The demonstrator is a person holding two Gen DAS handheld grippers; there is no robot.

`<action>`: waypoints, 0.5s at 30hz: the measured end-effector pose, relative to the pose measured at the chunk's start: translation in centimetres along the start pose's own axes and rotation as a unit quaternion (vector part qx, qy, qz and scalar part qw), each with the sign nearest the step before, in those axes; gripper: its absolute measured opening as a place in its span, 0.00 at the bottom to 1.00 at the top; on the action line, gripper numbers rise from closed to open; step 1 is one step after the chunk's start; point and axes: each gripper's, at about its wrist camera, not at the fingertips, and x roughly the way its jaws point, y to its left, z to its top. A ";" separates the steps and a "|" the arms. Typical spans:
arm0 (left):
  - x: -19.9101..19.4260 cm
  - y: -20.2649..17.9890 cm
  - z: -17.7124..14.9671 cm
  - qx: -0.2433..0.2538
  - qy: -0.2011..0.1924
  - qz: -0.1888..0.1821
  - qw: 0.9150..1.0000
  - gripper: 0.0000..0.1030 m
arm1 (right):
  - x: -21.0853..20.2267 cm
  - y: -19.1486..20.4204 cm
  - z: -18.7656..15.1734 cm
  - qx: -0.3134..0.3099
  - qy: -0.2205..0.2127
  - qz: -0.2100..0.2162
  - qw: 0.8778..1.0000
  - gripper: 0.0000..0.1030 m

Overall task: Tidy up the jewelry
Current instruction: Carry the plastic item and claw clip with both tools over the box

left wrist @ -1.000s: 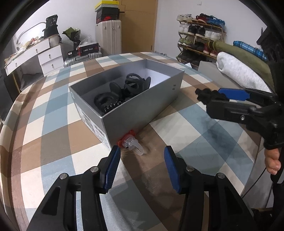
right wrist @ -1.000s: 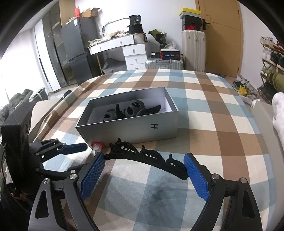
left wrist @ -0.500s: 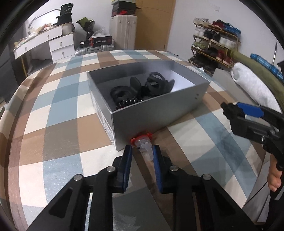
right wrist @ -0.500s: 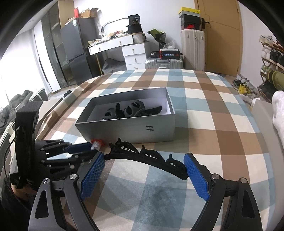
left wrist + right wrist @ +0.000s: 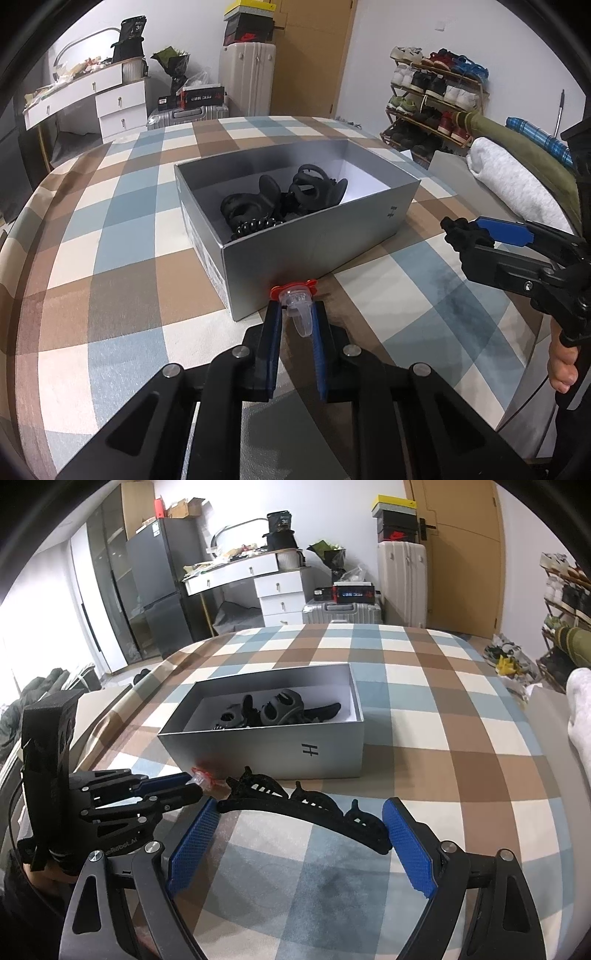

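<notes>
A grey open box (image 5: 317, 243) stands on the checked tablecloth and holds several black hair clips (image 5: 284, 199); it also shows in the right wrist view (image 5: 266, 746). My left gripper (image 5: 295, 314) is shut on a small clear clip with a red end (image 5: 295, 302), close against the box's near wall. The clip also shows in the right wrist view (image 5: 201, 778). My right gripper (image 5: 299, 821) is shut on a long black hair clip (image 5: 306, 808), gripped end to end between the blue pads, just above the cloth in front of the box.
The table (image 5: 461, 760) carries a blue, brown and cream checked cloth. Behind it stand a white dresser (image 5: 273, 587), suitcases (image 5: 402, 579) and a fridge (image 5: 162, 583). A shoe rack (image 5: 436, 99) and folded bedding (image 5: 517, 184) lie to the right.
My left gripper moved forward to the clear clip and closed on it. The right gripper has kept still with the long black clip.
</notes>
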 end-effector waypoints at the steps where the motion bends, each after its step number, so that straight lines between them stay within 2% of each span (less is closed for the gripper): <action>1: -0.1 0.0 0.0 0.001 -0.002 0.000 1.000 0.11 | 0.0 0.0 0.0 0.000 -0.001 0.000 1.000 0.88; 15: -2.7 -0.1 1.3 0.007 -0.052 0.001 0.999 0.11 | -0.6 0.4 0.4 0.000 -0.015 0.014 1.000 0.88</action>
